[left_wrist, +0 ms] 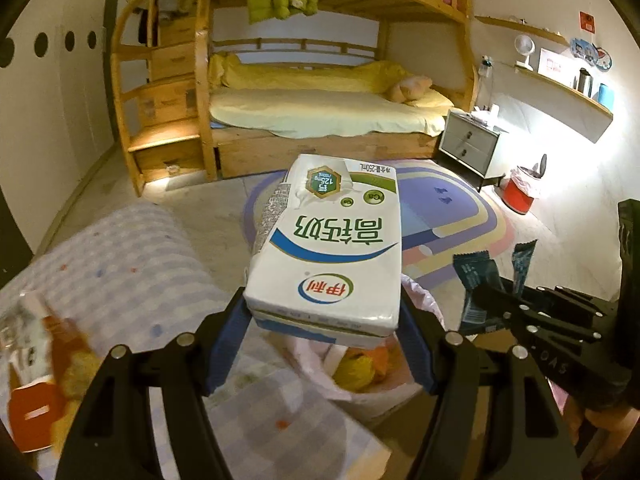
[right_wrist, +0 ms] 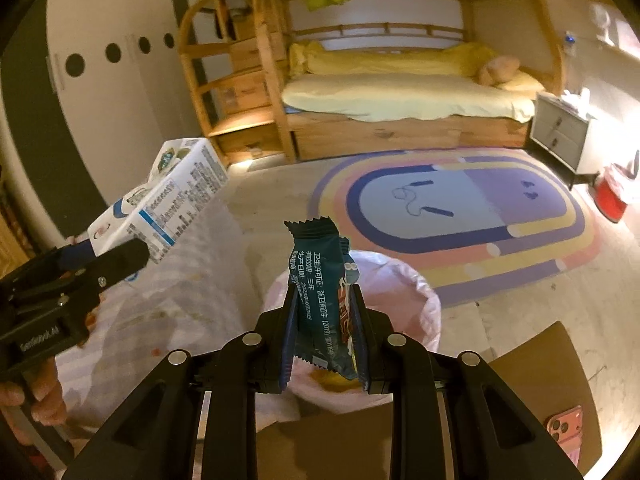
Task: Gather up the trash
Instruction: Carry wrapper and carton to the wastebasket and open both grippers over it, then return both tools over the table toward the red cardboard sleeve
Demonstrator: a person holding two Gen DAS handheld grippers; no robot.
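Left wrist: left gripper clamps milk carton; right gripper pinches snack wrapper.

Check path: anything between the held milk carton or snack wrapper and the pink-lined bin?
Nothing visible. The left gripper holds the milk carton and the right gripper holds the snack wrapper above the bin, whose mouth is open.

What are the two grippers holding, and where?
Left gripper clamps the white milk carton by its sides near one end; right gripper pinches the dark teal snack wrapper's lower half.
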